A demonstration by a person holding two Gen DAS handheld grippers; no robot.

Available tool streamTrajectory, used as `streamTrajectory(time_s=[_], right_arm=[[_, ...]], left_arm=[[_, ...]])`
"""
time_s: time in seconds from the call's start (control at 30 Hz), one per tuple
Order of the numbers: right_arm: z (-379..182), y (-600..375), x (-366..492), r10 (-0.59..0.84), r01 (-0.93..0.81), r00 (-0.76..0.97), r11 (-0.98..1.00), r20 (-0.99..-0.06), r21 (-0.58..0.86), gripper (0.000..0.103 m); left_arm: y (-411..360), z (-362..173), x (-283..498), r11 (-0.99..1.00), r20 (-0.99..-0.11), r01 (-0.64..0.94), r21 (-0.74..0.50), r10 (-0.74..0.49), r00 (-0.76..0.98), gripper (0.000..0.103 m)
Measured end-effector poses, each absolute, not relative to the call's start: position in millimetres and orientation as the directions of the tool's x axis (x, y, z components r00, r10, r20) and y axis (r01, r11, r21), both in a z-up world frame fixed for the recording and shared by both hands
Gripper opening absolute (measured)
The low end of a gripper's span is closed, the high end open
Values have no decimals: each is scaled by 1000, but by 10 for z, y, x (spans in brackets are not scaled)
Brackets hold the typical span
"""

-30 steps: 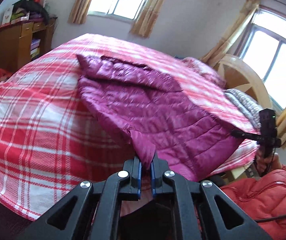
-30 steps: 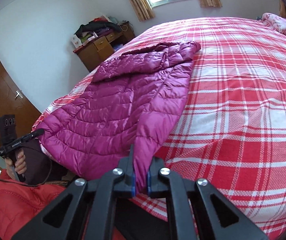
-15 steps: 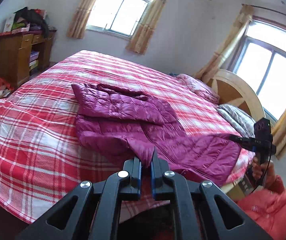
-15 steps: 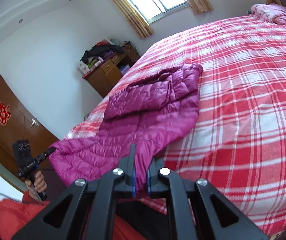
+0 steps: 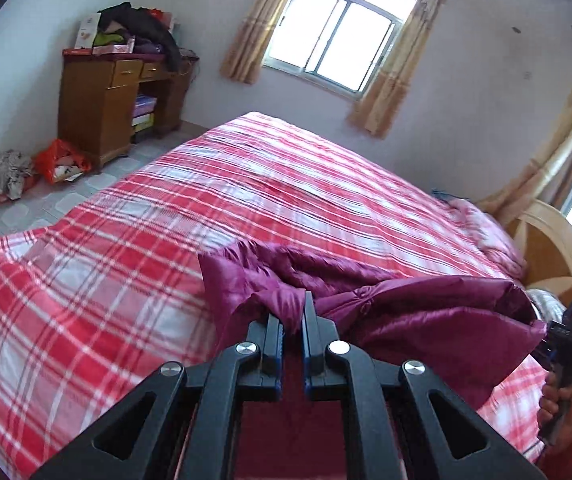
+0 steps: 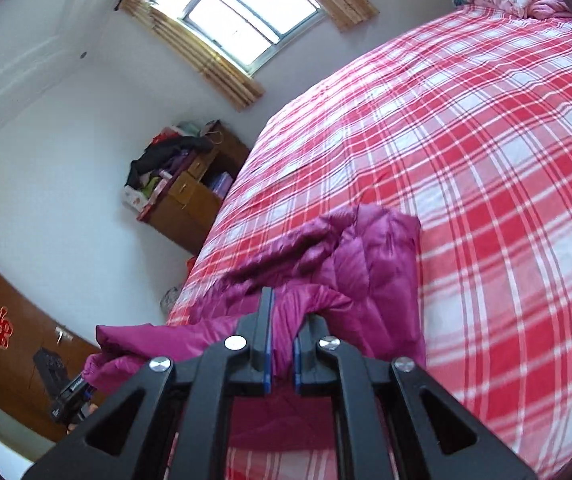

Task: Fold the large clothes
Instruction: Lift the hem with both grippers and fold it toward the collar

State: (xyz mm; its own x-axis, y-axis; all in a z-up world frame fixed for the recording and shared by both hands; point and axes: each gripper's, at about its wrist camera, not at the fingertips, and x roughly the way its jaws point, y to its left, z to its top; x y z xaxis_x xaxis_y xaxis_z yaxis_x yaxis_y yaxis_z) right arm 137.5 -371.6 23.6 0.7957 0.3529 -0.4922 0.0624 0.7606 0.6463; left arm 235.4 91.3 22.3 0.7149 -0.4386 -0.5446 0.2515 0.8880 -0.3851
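Plaid bed point(image 5: 126, 240): left gripper point(image 5: 293, 322) and right gripper point(image 6: 282, 334) each pinched the jacket point(image 5: 425, 312) hem, mid-fold; next, carry it forward evenly.

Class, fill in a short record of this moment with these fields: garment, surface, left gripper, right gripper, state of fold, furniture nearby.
garment: magenta quilted jacket, bunched, lower part lifted
surface: bed with red plaid cover
left gripper: left gripper shut on a corner of the jacket
right gripper: right gripper shut on another corner of the jacket
state of fold: hem end raised off the bed, not yet laid flat
furniture nearby: wooden desk piled with clothes, curtained window
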Motion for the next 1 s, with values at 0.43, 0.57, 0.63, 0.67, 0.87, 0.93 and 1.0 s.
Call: streamTrajectory(time_s=[0.43, 0.57, 0.63, 0.67, 0.87, 0.93, 1.0], right_arm=[[-493, -3901, 2852, 177, 272, 758, 789, -628, 550, 10], [-799, -3928, 3036, 138, 336, 724, 785, -676, 520, 11], [-907, -3940, 3073, 137, 349, 713, 781, -688, 518, 13], [-934, -3942, 3076, 138, 347, 713, 783, -687, 517, 14], [-919, -4089, 2921, 184, 318, 750, 743, -635, 589, 34], [-805, -4182, 2798, 129, 342, 769, 743, -626, 575, 70], [-631, -4261, 2611, 31, 376, 798, 754, -601, 539, 86]], left_arm=[[376, -483, 3959, 968, -707, 64, -243, -222, 672, 6], [286, -798, 4163, 976, -761, 16, -219, -181, 623, 10], [276, -931, 4205, 974, -780, 7, -226, -185, 598, 10], [273, -944, 4203, 971, -780, 8, -240, -198, 594, 11], [684, -785, 4303, 876, -742, -13, -483, -401, 538, 14], [864, -639, 4289, 844, -708, -21, -535, -436, 555, 18], [994, -415, 4198, 876, -701, -49, -479, -348, 623, 25]])
